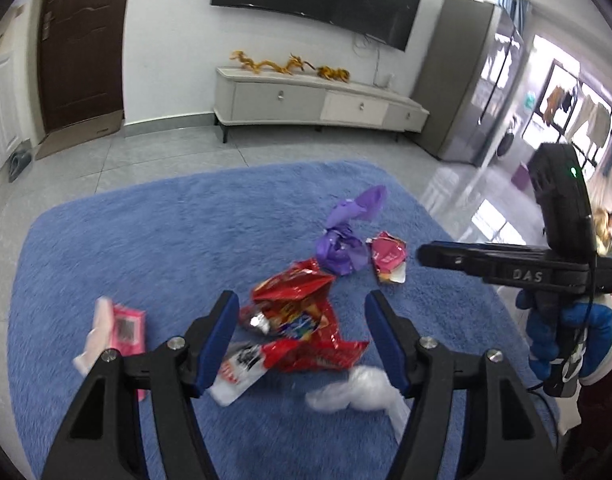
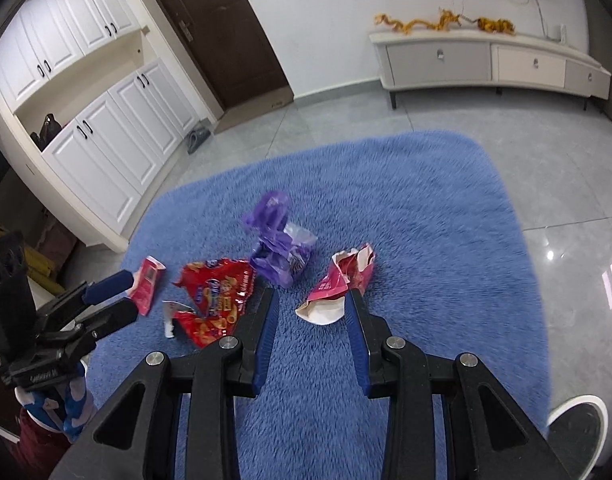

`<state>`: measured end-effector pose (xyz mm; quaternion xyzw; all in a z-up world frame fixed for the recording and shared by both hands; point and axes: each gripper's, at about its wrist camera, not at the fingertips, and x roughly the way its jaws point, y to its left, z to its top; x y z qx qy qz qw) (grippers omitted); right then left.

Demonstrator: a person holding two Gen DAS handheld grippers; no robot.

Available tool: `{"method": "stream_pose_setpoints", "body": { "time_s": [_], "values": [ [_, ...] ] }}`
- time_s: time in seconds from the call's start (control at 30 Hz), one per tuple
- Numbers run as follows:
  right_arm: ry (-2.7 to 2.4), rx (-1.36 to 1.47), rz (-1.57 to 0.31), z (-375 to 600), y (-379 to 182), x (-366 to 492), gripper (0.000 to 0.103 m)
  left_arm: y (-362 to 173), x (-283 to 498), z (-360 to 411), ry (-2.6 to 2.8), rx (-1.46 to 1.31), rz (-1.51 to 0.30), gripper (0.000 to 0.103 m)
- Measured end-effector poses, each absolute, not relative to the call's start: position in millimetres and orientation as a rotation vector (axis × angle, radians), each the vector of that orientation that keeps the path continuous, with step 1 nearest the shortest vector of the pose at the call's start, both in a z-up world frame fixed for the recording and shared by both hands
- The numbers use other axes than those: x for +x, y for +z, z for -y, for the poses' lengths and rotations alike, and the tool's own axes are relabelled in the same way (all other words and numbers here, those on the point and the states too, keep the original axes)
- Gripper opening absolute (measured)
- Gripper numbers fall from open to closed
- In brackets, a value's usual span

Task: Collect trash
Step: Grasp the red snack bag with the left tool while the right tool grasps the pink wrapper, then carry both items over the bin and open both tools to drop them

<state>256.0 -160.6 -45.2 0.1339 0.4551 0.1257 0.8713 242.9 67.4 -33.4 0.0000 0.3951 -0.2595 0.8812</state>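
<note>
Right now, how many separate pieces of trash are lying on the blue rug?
5, possibly more under the pile: pink box far left, red snack bag centre, purple bag behind it, torn pink carton right, clear plastic wad nearest.

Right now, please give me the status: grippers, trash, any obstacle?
Left gripper open above red snack bag. Right gripper open, near torn pink carton. Purple wrapper lies loose on blue rug. Nothing blocking.

Left gripper [image 1: 301,312] jaws wide apart over red wrapper [image 1: 301,320] on blue rug [image 1: 145,240]; purple bag [image 1: 346,240] farther; right gripper [image 1: 426,254] at right.
</note>
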Motion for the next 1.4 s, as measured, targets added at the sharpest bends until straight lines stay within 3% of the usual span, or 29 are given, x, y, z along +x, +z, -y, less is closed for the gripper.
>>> {"method": "stream_pose_setpoints", "body": {
  "time_s": [0.3, 0.4, 0.6, 0.87, 1.4],
  "values": [
    [0.249, 0.291, -1.002, 158, -78, 287, 0.034, -68, 286, -50, -0.453, 0.013, -0.915, 0.063],
    [0.249, 0.301, -1.017, 158, -87, 294, 0.034, -79, 291, -48, -0.453, 0.003, -0.948, 0.048],
    [0.248, 0.318, -0.995, 161, -95, 296, 0.029, -78, 290, -47, -0.454, -0.023, -0.937, 0.038],
    [0.259, 0.343, -0.949, 174, -81, 266, 0.027, -54, 275, -55, -0.455, -0.070, -0.885, 0.036],
    [0.274, 0.371, -0.771, 199, 2, 141, 0.027, 26, 191, -99, -0.412, -0.100, -0.720, 0.036]
  ]
}}
